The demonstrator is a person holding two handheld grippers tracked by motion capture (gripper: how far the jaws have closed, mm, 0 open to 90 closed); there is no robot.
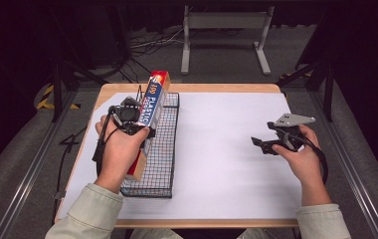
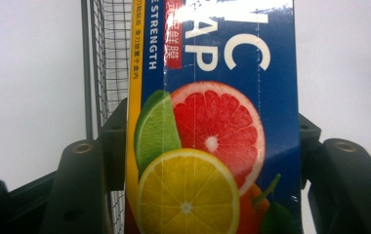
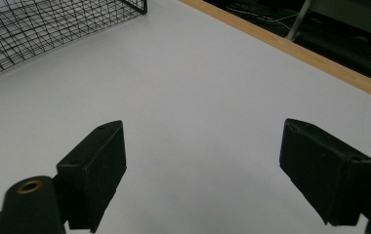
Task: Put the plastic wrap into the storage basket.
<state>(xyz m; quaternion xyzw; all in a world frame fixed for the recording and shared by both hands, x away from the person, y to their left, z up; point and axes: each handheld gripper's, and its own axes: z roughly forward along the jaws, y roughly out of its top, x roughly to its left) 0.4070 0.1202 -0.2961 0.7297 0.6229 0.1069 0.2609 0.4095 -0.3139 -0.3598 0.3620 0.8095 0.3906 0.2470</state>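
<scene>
While a person in pale sleeves is working at a white-topped table [image 1: 217,149], the high view is showing the left gripper [image 1: 136,130] clamping a long blue plastic wrap box [image 1: 153,99]. That box is lying lengthwise along the left edge of a black wire basket [image 1: 162,164] on the table's left side, its red end pointing to the far edge. At the right, well apart from the basket, the right gripper [image 1: 262,144] is hanging over bare white surface, its jaws spread with nothing between them.

Along the left gripper view, the two black jaws are pressing either side of the plastic wrap box [image 2: 213,146], whose face is showing a lime, a grapefruit and a lemon; wire basket [image 2: 108,58] mesh is rising just behind it at left.

Along the right gripper view, the right gripper [image 3: 203,170] is gaping wide over the white table [image 3: 198,97], with a corner of the wire basket [image 3: 37,34] lying far left and the wooden table edge running far right.
</scene>
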